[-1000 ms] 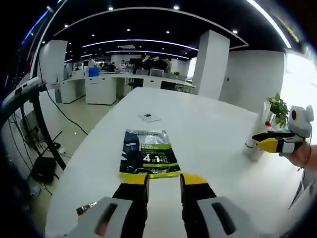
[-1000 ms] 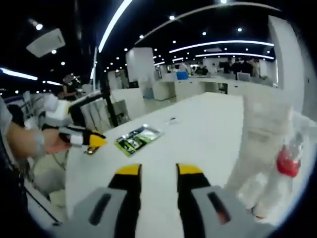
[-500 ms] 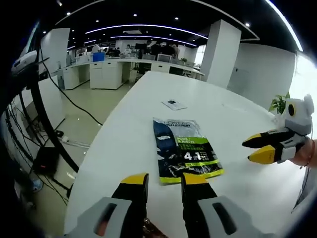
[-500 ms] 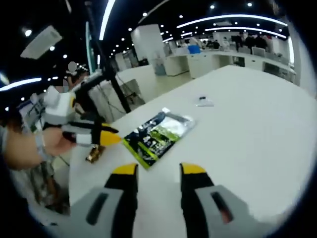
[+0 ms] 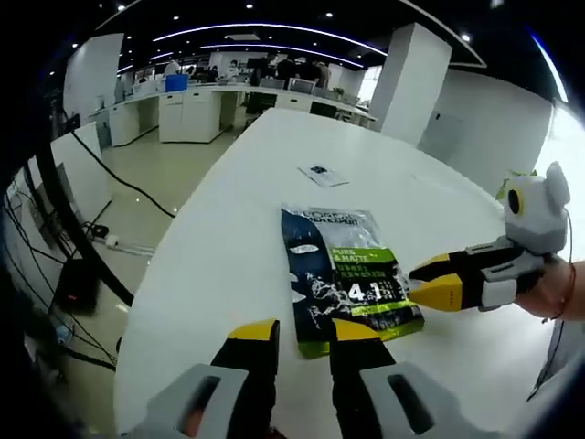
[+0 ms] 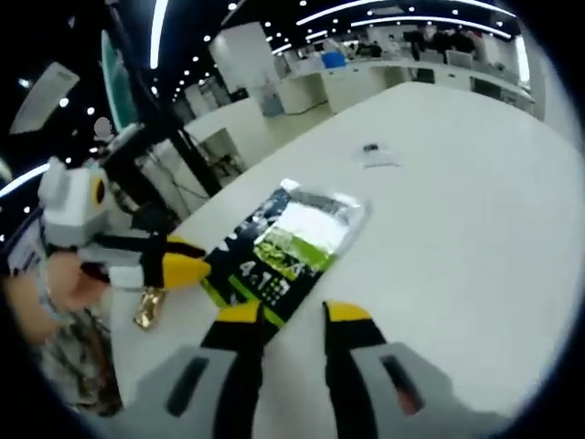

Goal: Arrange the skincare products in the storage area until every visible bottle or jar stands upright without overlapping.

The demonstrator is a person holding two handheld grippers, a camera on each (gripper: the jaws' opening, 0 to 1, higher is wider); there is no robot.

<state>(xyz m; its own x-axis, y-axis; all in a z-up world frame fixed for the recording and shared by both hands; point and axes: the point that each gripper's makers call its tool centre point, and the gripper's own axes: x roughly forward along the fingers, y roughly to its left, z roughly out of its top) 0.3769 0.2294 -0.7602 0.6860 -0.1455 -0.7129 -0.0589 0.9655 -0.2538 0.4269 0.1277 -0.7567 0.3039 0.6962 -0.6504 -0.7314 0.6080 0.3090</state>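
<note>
Both grippers close in on the flat pouch (image 5: 345, 277), a dark-and-green skincare sachet lying label-up on the white table (image 5: 228, 247). In the left gripper view, the left gripper (image 5: 303, 334) hovers at the pouch's near edge with its yellow-tipped jaws parted and nothing between them. The right gripper (image 5: 437, 282) comes in from the pouch's far side, its tips slightly apart and just over the pouch's corner, holding nothing. In the right gripper view the right gripper (image 6: 290, 314) sits at the pouch's (image 6: 285, 242) near edge, and the left gripper (image 6: 183, 262) reaches toward the opposite side.

Here is the danger: the pouch is thin and flat on a smooth top, so a jaw coming down may only push it, sliding it away instead of pinching it. With two grippers at opposite sides, the tips could also clash, or crumple the foil between them. A limp sachet probably won't stand unaided, either.

As for room, beyond the pouch lies a small card (image 5: 322, 174), well apart. A small gold wrapper (image 6: 149, 307) sits near the table's edge beside the left gripper. That edge runs close along the pouch's left side, so a shove that way risks a drop; the open white expanse lies beyond and to the right.
</note>
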